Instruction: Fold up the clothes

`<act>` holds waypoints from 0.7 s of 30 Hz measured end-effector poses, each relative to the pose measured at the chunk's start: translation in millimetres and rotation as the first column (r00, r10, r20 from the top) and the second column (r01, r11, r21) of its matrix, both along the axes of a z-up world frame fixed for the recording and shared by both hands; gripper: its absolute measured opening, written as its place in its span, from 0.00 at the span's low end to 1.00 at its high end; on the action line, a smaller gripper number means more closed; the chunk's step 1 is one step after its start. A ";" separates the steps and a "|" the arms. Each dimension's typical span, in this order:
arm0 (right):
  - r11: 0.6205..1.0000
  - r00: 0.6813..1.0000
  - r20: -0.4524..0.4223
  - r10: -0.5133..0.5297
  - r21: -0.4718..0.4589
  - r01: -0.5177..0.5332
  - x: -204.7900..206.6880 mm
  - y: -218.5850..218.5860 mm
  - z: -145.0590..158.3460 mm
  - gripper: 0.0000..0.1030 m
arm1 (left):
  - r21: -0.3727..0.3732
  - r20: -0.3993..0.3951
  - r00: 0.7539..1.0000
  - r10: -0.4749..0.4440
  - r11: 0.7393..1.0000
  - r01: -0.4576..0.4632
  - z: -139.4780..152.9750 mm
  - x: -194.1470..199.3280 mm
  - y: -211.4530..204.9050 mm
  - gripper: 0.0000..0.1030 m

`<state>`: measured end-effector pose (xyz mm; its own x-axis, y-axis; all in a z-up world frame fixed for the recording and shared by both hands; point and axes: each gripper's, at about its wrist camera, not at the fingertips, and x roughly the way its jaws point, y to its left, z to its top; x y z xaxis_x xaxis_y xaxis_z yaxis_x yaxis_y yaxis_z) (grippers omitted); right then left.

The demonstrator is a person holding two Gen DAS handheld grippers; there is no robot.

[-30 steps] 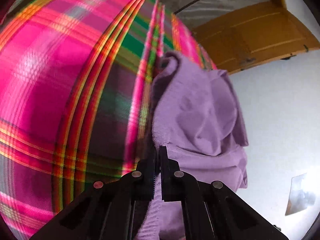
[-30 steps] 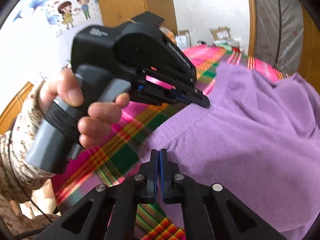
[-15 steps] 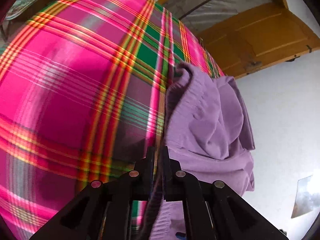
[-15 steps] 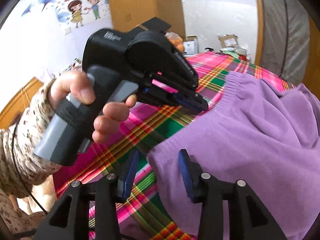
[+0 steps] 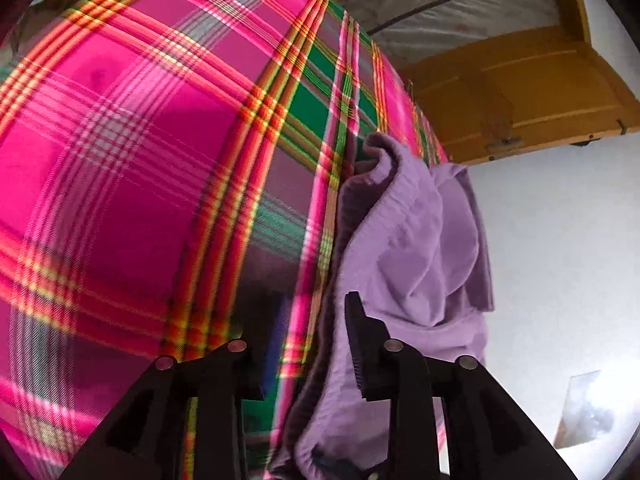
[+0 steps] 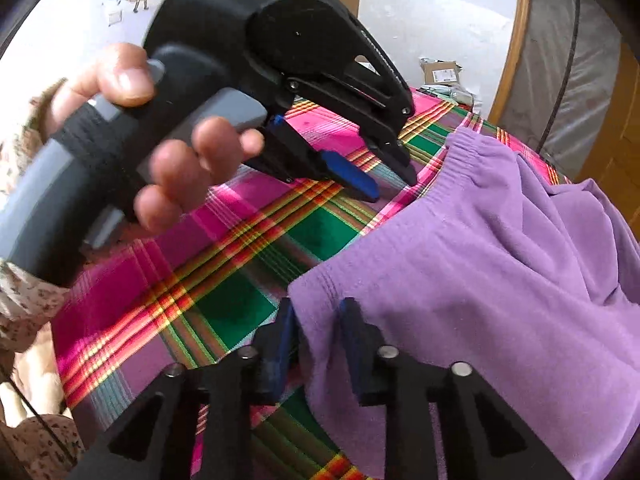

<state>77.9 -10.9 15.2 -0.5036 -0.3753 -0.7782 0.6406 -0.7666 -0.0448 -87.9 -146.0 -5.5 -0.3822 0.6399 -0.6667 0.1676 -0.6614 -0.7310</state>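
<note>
Your left gripper [image 5: 308,344] has opened and released the garment [image 5: 408,248]. Right gripper [image 6: 316,336] stands open astride the hem, above the plaid cloth [image 6: 224,280].

No text can be read

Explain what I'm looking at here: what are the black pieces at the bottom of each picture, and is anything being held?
Each picture comes from a camera mounted on a hand-held gripper, looking along its two fingers. The left gripper and right gripper are both open, holding nothing; the edge of the purple garment lies loose between each pair of fingers. In the right view, a person's hand grips the left gripper's handle. The garment lies rumpled on a pink plaid cloth.
</note>
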 end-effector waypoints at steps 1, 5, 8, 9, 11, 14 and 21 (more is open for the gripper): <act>1.000 1.000 0.005 -0.002 -0.016 0.002 -0.6 1.8 1.7 0.12 | 0.005 0.002 1.000 0.003 1.000 -0.003 -0.4 -2.5 0.9 0.31; 0.995 0.999 0.038 -0.007 -0.102 0.011 -5.5 9.8 10.3 0.10 | 0.005 -0.010 1.000 0.002 1.000 -0.002 0.7 -16.1 6.8 0.34; 0.983 0.998 0.061 -0.015 -0.180 0.026 -10.3 21.8 20.1 0.10 | 0.035 -0.003 1.000 -0.006 0.999 0.007 -1.7 -24.4 11.8 0.37; 0.980 0.998 0.065 -0.018 -0.199 0.030 -11.8 25.2 22.8 0.10 | 0.057 -0.002 1.000 -0.012 0.998 0.012 -3.1 -27.0 14.0 0.40; 0.973 0.998 0.066 -0.017 -0.229 0.031 -12.0 29.5 28.4 0.10 | 0.094 0.000 1.000 -0.022 0.995 0.022 -5.7 -31.6 17.4 0.42; 0.962 0.998 0.059 -0.006 -0.272 0.022 -9.7 33.0 39.1 0.10 | 0.127 0.008 1.000 -0.021 0.992 0.020 -8.9 -35.5 19.4 0.42; 0.918 0.999 0.040 0.012 -0.398 0.004 4.9 51.7 73.3 0.10 | 0.244 0.058 0.998 -0.022 0.970 0.007 -16.6 -31.0 19.1 0.42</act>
<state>82.8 40.8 88.5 -0.4724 -0.6600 -0.5842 0.6385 -0.7132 0.2894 -118.9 -126.9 -22.0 -0.3360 0.7912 -0.5110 0.2075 -0.4670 -0.8595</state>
